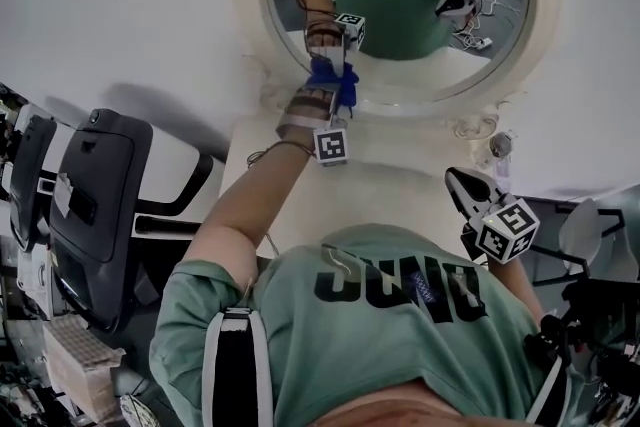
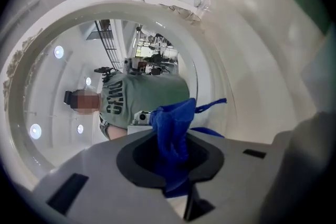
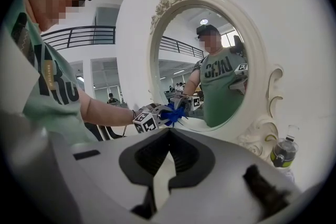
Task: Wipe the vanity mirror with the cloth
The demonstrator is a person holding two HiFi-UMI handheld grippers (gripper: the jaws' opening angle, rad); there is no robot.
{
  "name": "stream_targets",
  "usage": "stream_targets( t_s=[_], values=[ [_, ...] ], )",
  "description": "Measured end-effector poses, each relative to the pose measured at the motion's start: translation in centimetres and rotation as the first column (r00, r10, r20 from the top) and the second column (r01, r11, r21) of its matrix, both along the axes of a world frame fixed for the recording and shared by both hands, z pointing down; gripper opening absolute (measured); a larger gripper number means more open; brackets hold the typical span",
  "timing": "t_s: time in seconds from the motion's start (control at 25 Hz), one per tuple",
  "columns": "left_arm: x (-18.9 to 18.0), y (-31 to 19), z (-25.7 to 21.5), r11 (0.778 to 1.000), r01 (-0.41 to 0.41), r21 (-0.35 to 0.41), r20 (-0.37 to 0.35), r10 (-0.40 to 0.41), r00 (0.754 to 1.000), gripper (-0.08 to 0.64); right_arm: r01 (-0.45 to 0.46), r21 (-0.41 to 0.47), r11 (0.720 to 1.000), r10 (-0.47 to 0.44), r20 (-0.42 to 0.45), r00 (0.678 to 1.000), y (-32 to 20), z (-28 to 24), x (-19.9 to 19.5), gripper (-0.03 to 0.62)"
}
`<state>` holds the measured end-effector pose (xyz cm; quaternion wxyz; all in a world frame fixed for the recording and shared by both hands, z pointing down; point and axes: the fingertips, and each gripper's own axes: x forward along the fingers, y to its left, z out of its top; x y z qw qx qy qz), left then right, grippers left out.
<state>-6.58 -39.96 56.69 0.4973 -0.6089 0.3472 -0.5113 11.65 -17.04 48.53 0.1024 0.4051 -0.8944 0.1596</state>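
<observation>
While my left gripper [image 1: 322, 87] was clenched on the bunched blue cloth [image 1: 343, 83], I held it at about 7 o'clock on the oval vanity mirror [image 1: 400, 25], down by the carved cream frame [image 1: 250, 5]. From its own view the cloth [image 2: 173, 134] stood up out of the jaws toward the glass. It probably touched the surface, though no view settled that.

My right gripper [image 1: 470, 190] hung well apart at 4 o'clock from the left one, over the white vanity top [image 1: 400, 185]. Its jaws were drawn together with only a sliver between them, and they held nothing.

I judged the wiping to be at the lowest band of the glass, with most of the pane left to cover. The next move called for steady pressure and a sweep up toward 12 o'clock, then across to 2 o'clock, where the mirror [image 3: 210, 60] lay open.

Room was tightest at the frame's inner lip at 6 o'clock, where the cloth's loose tail could snag on the moulding. A small bottle [image 3: 283, 152] stood by the frame's foot at 4 o'clock, clear of the sweep.
</observation>
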Motion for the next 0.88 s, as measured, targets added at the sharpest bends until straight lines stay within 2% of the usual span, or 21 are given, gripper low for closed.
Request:
stream_targets(
  t_s=[0.16, 0.24, 0.32, 0.4, 0.44, 0.52, 0.6, 0.72, 0.88],
  values=[
    [0.2, 0.3, 0.2, 0.984, 0.042, -0.170, -0.038, -0.050, 0.998, 0.078, 0.002, 0.033, 0.999, -0.002, -0.002, 1.000, 0.0, -1.1, 0.0, 0.008],
    [1.0, 0.8, -3.1, 0.985, 0.028, -0.170, -0.121, -0.049, 0.992, 0.080, -0.010, 0.035, 0.999, 0.010, 0.003, 1.000, 0.2, -1.3, 0.5, 0.008],
    [2.2, 1.1, -9.9, 0.996, -0.009, -0.089, -0.246, -0.014, 0.969, 0.081, -0.023, 0.033, 0.999, 0.023, 0.012, 1.000, 0.3, -1.2, 1.1, 0.008],
    [3.5, 1.5, -19.5, 0.998, -0.046, 0.039, -0.374, 0.057, 0.926, 0.081, -0.032, 0.033, 0.999, 0.031, 0.023, 0.999, 0.2, -1.1, 1.5, 0.008],
    [4.0, 1.8, -24.5, 0.992, -0.057, 0.116, -0.416, 0.101, 0.904, 0.081, -0.033, 0.036, 0.999, 0.032, 0.028, 0.999, 0.2, -1.1, 1.6, 0.008],
    [4.6, 2.5, -33.5, 0.963, -0.064, 0.261, -0.450, 0.180, 0.875, 0.081, -0.034, 0.047, 0.998, 0.032, 0.039, 0.999, 0.1, -1.1, 1.4, 0.008],
    [4.8, 2.7, -40.1, 0.931, -0.049, 0.362, -0.441, 0.217, 0.871, 0.081, -0.039, 0.058, 0.998, 0.036, 0.052, 0.998, 0.0, -1.2, 1.5, 0.008],
    [4.9, 2.2, -45.3, 0.896, -0.002, 0.444, -0.414, 0.207, 0.886, 0.081, -0.052, 0.065, 0.997, 0.047, 0.068, 0.997, -0.1, -1.1, 1.9, 0.008],
    [4.7, 0.8, -46.7, 0.890, 0.041, 0.454, -0.395, 0.160, 0.904, 0.081, -0.068, 0.064, 0.996, 0.063, 0.078, 0.995, -0.3, -1.0, 2.4, 0.008]
  ],
)
